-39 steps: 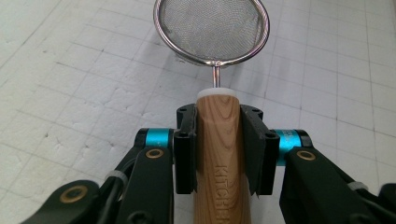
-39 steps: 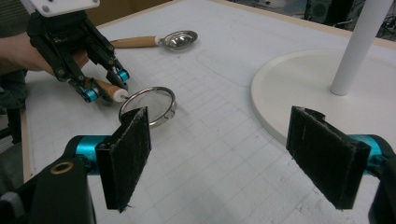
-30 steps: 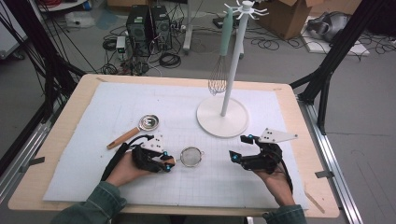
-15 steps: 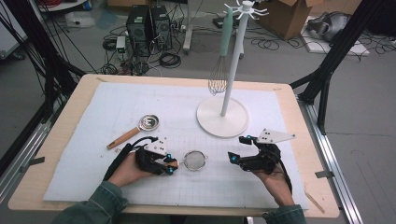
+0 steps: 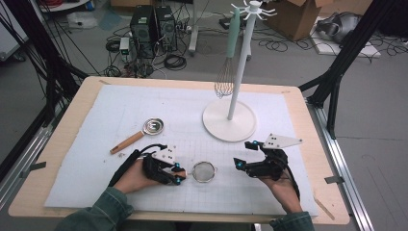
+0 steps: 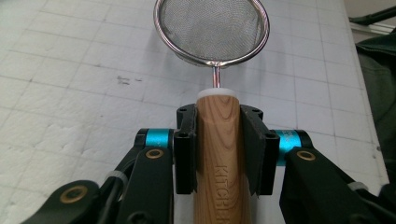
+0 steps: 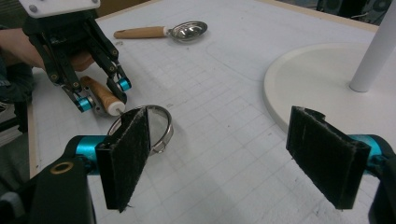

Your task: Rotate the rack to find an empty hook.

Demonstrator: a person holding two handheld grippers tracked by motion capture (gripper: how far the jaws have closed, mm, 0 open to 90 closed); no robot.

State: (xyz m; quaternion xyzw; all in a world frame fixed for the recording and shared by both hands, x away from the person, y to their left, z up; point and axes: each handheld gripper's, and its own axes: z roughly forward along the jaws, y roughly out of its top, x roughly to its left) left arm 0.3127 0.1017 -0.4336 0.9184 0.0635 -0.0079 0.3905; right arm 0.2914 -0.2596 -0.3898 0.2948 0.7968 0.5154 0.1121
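Observation:
A small mesh strainer (image 5: 204, 172) with a wooden handle lies low over the white mat, near the front middle. My left gripper (image 5: 178, 173) is shut on that handle (image 6: 219, 154), and the mesh bowl (image 6: 212, 28) points away past the jaws. To the right of the strainer, my right gripper (image 5: 246, 154) stands open and a short gap away from it. In the right gripper view, nothing lies between the pads of the right gripper (image 7: 224, 154). That view also has the strainer's rim (image 7: 161, 126) behind the left pad and the left gripper (image 7: 100, 95) farther off.
A white stand (image 5: 229, 120) with a round base rises at the back right of the mat, and a whisk (image 5: 224, 77) hangs from it. A metal scoop with a wooden handle (image 5: 139, 134) lies at the left. Cables and boxes lie on the floor beyond the table.
My left gripper has carried the strainer a little right and toward the near edge. The right gripper has hardly moved and stays open.

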